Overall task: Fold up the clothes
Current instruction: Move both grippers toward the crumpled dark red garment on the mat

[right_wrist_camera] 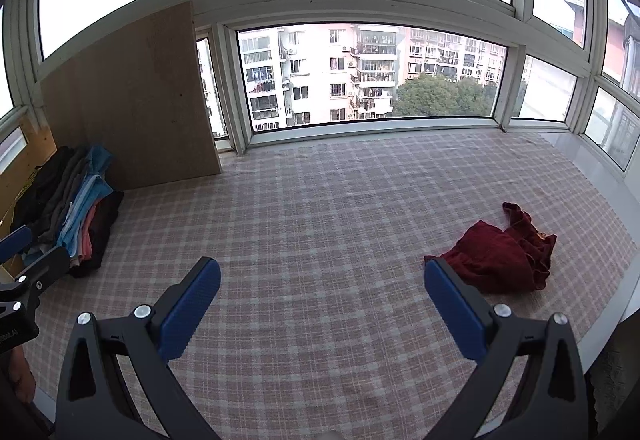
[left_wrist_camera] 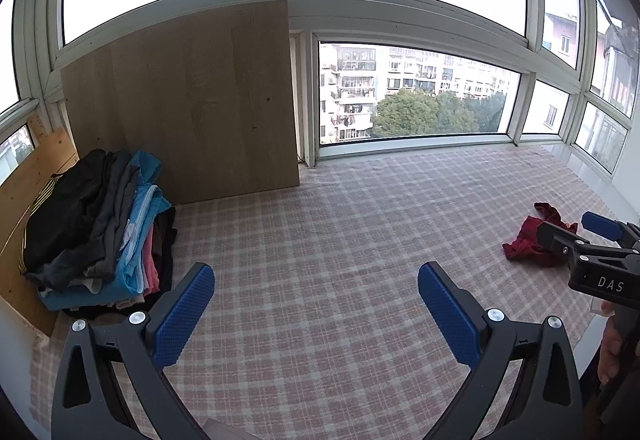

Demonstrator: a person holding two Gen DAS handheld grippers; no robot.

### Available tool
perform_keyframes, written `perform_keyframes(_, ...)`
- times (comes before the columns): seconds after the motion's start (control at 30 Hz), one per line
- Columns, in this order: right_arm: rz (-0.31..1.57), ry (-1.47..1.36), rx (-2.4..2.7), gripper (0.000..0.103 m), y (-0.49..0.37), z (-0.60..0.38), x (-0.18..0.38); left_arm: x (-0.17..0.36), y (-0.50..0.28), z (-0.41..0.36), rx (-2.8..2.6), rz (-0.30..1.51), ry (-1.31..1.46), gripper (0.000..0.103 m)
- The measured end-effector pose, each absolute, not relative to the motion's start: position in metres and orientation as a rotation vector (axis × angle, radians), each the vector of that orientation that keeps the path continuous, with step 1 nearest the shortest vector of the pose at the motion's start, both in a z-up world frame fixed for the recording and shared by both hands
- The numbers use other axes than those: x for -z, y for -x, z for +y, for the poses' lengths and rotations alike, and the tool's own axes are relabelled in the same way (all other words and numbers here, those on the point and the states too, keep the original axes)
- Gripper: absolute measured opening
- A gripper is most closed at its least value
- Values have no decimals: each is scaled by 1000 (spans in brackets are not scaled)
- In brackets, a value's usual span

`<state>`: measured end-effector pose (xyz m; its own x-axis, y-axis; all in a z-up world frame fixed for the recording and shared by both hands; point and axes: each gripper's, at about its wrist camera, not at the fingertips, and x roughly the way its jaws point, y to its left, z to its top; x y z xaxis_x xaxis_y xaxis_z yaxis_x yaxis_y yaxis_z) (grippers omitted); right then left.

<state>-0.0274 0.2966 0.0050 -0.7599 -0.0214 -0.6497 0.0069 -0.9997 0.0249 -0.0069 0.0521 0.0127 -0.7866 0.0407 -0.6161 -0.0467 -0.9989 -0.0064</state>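
Note:
A crumpled dark red garment (right_wrist_camera: 500,256) lies on the checked cloth (right_wrist_camera: 320,224) at the right; it also shows in the left wrist view (left_wrist_camera: 528,240). My right gripper (right_wrist_camera: 320,284) is open and empty, its right finger just in front of the garment's left edge. My left gripper (left_wrist_camera: 316,284) is open and empty above the bare checked cloth (left_wrist_camera: 320,240). A stack of folded clothes (left_wrist_camera: 100,228), black, grey, blue and pink, sits at the far left; it also shows in the right wrist view (right_wrist_camera: 72,216).
A wooden board (left_wrist_camera: 192,108) leans upright against the window behind the stack. Another wooden panel (left_wrist_camera: 28,196) stands left of the stack. Windows (right_wrist_camera: 360,72) surround the surface on the far and right sides. The right gripper's body (left_wrist_camera: 592,252) shows at the left view's right edge.

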Motion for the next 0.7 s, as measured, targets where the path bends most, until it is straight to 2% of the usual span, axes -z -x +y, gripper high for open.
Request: perform_keyframes(0.7, -113, -1145, 3017, 103, 29, 389, 5, -13, 30, 148, -2816, 92, 975, 102)
